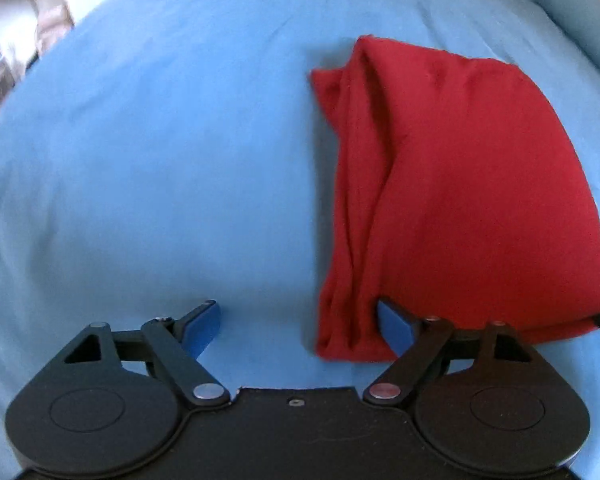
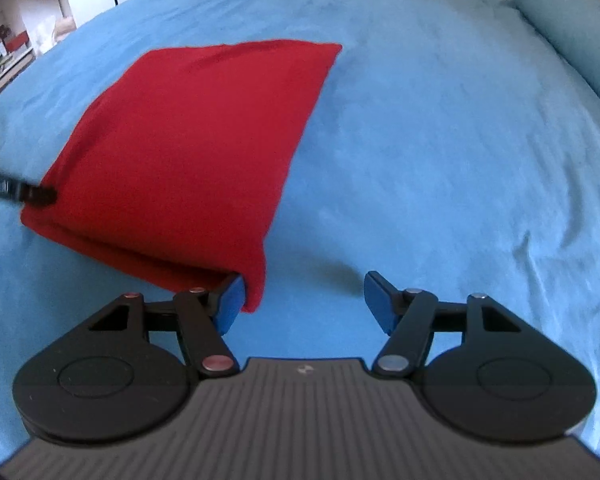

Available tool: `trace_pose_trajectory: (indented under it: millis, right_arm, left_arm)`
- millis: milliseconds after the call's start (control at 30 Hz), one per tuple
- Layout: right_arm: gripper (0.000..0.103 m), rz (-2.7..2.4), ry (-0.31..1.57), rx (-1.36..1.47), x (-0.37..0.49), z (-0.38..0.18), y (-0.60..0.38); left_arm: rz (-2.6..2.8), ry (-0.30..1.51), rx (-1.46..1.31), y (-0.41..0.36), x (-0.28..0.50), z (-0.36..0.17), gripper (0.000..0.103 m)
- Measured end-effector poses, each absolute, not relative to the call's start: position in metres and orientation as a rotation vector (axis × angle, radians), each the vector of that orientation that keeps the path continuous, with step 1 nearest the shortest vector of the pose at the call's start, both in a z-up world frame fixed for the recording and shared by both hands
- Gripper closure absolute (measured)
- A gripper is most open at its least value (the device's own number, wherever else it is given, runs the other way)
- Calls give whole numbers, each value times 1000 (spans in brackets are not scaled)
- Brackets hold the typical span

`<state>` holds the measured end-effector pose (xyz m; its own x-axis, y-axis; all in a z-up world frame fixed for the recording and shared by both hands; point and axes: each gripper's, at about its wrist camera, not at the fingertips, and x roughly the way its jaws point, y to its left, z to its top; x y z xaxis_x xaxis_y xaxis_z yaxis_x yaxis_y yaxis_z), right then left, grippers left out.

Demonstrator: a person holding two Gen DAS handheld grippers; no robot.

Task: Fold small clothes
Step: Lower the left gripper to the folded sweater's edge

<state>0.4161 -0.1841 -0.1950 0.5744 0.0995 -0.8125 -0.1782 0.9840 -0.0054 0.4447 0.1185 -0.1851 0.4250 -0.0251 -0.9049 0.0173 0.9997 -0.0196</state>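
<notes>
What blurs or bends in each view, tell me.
Left wrist view: soft throughout, the red garment edges smeared, the shelves at top left washed out by bright light; fisheye bows the blue bedsheet into a dome. Right wrist view: sharper, though the garment's near hem and the other gripper's tip at left are blurred; the same barrel curve; soft shadow under the near corner.

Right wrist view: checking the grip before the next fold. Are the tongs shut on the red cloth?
No, the right tongs stand wide open, the red cloth draped over one pad only.

Plain red garment (image 1: 460, 184), blue bedsheet (image 1: 160, 140)
</notes>
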Motion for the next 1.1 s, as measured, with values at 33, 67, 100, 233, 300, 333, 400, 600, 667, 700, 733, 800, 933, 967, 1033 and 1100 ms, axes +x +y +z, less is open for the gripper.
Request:
trace_pose_trajectory:
  millis: [33, 67, 100, 233, 300, 333, 400, 600, 667, 700, 733, 800, 933, 967, 1033, 1100]
  right_arm:
    - [23, 167, 949, -93, 415, -197, -186]
    - [23, 170, 951, -96, 416, -197, -186]
    - [22, 171, 952, -97, 416, -197, -185]
    - [21, 207, 969, -82, 420, -191, -188]
    - [20, 239, 969, -45, 419, -178, -195]
    - [18, 255, 958, -14, 421, -169, -198]
    - [0, 271, 914, 35, 423, -150, -206]
    - [0, 315, 870, 165, 464, -118, -224]
    - [0, 321, 900, 230, 484, -124, -226]
    - [0, 317, 918, 252, 492, -129, -226]
    - [0, 312, 938, 277, 501, -137, -225]
    - [0, 305, 969, 318, 513, -151, -223]
    - [0, 302, 1008, 327, 535, -175, -212]
    - [0, 302, 1011, 321, 537, -179, -209]
    - [0, 303, 1014, 320, 542, -185, -205]
    - [4, 307, 1021, 332, 548, -190, -202]
  left_arm:
    - [-32, 1124, 4, 119, 442, -185, 15]
    - [-36, 1121, 32, 116, 441, -185, 15]
    - [-38, 1118, 53, 113, 441, -184, 15]
    - [-58, 1111, 67, 111, 438, -171, 21]
    - [-56, 1090, 67, 109, 438, -156, 20]
    - [-64, 1067, 69, 109, 438, -147, 14]
    - [-93, 988, 58, 106, 438, -125, 1]
    - [-165, 934, -77, 108, 480, -111, 0]
    - [-175, 960, -164, 114, 496, -123, 3]
    - [-172, 981, -204, 118, 503, -130, 6]
    - [-170, 1003, -236, 119, 510, -135, 12]
    - [-178, 1024, -258, 121, 518, -145, 14]
    - [-221, 1057, -251, 113, 532, -162, 17]
    - [-231, 1066, -243, 111, 534, -166, 19]
    - [-238, 1075, -237, 111, 534, -171, 20]
    - [-247, 1077, -250, 113, 537, -175, 20]
